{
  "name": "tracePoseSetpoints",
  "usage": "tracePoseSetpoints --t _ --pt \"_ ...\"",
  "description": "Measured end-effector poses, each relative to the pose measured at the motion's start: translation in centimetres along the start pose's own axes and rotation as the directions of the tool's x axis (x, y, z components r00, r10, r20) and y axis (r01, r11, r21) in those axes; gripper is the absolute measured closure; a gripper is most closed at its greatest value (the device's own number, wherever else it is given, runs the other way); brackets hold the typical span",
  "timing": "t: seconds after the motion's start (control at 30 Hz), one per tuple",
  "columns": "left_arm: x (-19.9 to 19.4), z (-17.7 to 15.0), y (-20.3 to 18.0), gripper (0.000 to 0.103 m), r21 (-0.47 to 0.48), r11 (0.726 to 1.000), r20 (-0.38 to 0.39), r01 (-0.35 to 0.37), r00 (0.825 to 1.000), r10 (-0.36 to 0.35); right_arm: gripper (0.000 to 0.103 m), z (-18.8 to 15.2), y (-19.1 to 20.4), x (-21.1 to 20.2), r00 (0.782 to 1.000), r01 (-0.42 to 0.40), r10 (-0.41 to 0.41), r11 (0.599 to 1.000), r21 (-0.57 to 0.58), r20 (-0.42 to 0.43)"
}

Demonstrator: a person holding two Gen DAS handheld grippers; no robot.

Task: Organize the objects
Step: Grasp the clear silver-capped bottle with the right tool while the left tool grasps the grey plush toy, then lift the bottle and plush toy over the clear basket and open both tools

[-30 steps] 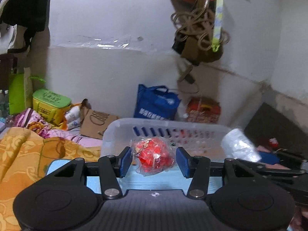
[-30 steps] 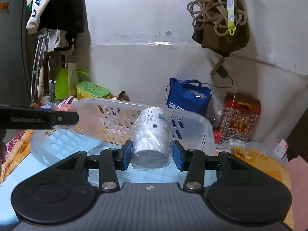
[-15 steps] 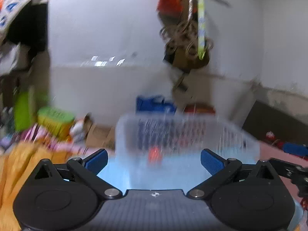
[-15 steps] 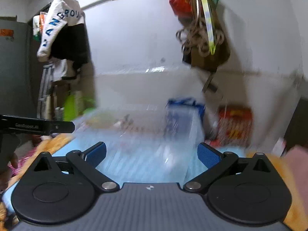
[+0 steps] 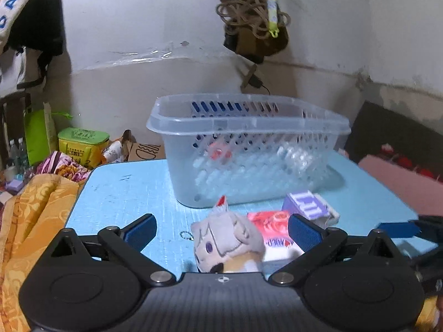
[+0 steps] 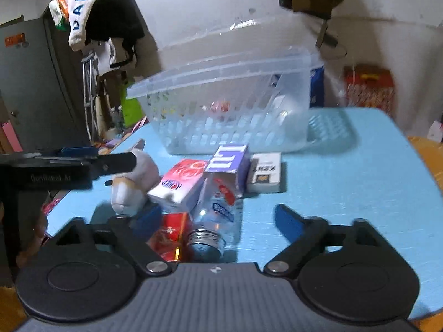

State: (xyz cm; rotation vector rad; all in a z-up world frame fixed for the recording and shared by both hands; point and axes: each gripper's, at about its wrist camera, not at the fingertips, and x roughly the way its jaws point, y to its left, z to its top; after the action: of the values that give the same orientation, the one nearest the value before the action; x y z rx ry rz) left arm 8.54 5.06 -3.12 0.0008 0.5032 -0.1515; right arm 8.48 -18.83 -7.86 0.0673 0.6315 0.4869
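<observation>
Your left tool [image 5: 221,232] is spread wide at the bottom of its frame, empty, with the grey plush toy [image 5: 227,239] between its fingers, lying on the blue table [image 5: 124,193]. Right of the toy lie a pink carton [image 5: 277,232] and a purple box [image 5: 310,209]. The clear basket [image 5: 246,149] stands mid-frame, a red packet [image 5: 220,153] inside. Your right tool [image 6: 216,221] also gapes wide, empty, over a clear bottle [image 6: 218,213] and red packet [image 6: 171,233]; a white pack [image 6: 264,171] sits centre-right.

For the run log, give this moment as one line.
left gripper: open over grey plush toy | right gripper: open | clear plastic basket: holds red packet
</observation>
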Motion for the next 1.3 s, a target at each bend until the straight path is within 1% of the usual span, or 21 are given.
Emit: tracePoseSetpoints --t 0.07,0.13,0.17,0.23,0.27,0.3,0.37,0.47,0.63,0.67,0.7,0.73,0.8,0.9,0.93,1.0,1.1,1.2,1.3 --pt "0.5 -0.3 -0.1 0.001 0.008 1.000 -0.015 -0.013 1.000 0.013 0.028 -0.1 0.1 1.0 0.999 -0.009 0.009 1.000 0.011 -0.034" --pt "0.9 -0.6 0.0 0.001 -0.009 1.000 -0.037 -0.015 0.999 0.014 0.030 -0.2 -0.1 1.9 0.997 -0.035 0.038 0.998 0.045 -0.064" --pt "1.0 -0.7 0.1 0.001 -0.019 1.000 -0.044 -0.012 0.999 0.011 0.031 -0.1 0.0 2.2 0.997 -0.029 0.032 0.999 0.041 -0.075" --pt "1.2 -0.9 0.3 0.001 -0.023 1.000 -0.050 -0.008 0.999 0.007 0.032 -0.1 0.3 2.3 0.998 -0.011 0.013 1.000 0.028 -0.067" --pt "1.3 -1.0 0.3 0.001 -0.016 1.000 -0.054 -0.012 0.998 0.011 0.036 -0.1 0.4 2.2 0.998 -0.003 0.005 1.000 0.018 -0.066" --pt "1.4 -1.2 0.3 0.001 -0.010 1.000 -0.060 -0.019 0.998 0.018 0.044 -0.1 0.4 2.1 0.998 0.007 -0.007 1.000 0.012 -0.062" --pt "1.6 -1.4 0.5 0.001 -0.012 1.000 -0.067 -0.026 0.997 0.025 0.049 0.2 0.2 1.9 0.998 0.019 -0.017 1.000 0.016 -0.063" --pt "1.8 -1.5 0.8 0.001 -0.028 0.999 -0.072 -0.025 0.997 0.023 0.050 0.3 0.1 2.2 0.997 0.027 -0.025 0.999 0.028 -0.067" --pt "2.1 -1.6 0.5 0.001 -0.011 0.999 -0.077 -0.039 0.996 0.038 0.050 0.9 1.2 3.0 0.996 0.019 -0.021 1.000 -0.017 -0.084" --pt "2.2 -1.7 0.4 0.001 -0.005 0.999 -0.079 -0.041 0.996 0.040 0.050 1.0 1.1 3.0 0.996 0.019 -0.020 1.000 -0.013 -0.087" --pt "2.2 -1.7 0.3 0.001 0.001 0.999 -0.081 -0.044 0.996 0.044 0.054 1.1 0.8 2.8 0.996 0.024 -0.025 1.000 -0.004 -0.088" --pt "2.2 -1.7 0.3 0.001 0.004 0.999 -0.080 -0.046 0.996 0.047 0.055 1.2 0.5 2.6 0.995 0.040 -0.039 0.999 0.008 -0.089" --pt "2.1 -1.6 0.3 0.001 0.004 0.999 -0.075 -0.047 0.996 0.047 0.054 1.2 -0.2 2.3 0.995 0.044 -0.041 0.999 0.026 -0.090" --pt "2.3 -1.5 0.3 0.001 -0.006 0.999 -0.077 -0.050 0.996 0.050 0.054 0.8 0.2 3.4 0.987 0.013 -0.012 1.000 0.004 -0.160" --pt "2.4 -1.4 0.3 0.001 -0.009 0.999 -0.082 -0.049 0.995 0.048 0.054 0.7 0.6 3.5 0.988 0.012 -0.015 1.000 -0.026 -0.151" --pt "2.5 -1.4 0.1 0.001 -0.002 0.999 -0.087 -0.051 0.995 0.050 0.059 0.7 1.2 3.8 0.987 0.033 -0.044 0.997 -0.073 -0.153" --pt "2.6 -1.6 -0.4 0.001 0.031 0.998 -0.086 -0.058 0.994 0.061 0.060 0.6 0.4 3.6 0.988 0.021 -0.029 0.998 -0.053 -0.155" --pt "3.1 -2.0 -0.7 0.003 0.046 0.997 -0.099 -0.058 0.993 0.063 0.060 0.4 -0.3 2.8 0.989 0.036 -0.044 0.998 -0.058 -0.140" --pt "3.2 -2.2 -0.9 0.003 0.048 0.997 -0.093 -0.055 0.994 0.059 0.060 0.8 -1.3 1.9 0.993 0.017 -0.020 0.999 -0.028 -0.120"
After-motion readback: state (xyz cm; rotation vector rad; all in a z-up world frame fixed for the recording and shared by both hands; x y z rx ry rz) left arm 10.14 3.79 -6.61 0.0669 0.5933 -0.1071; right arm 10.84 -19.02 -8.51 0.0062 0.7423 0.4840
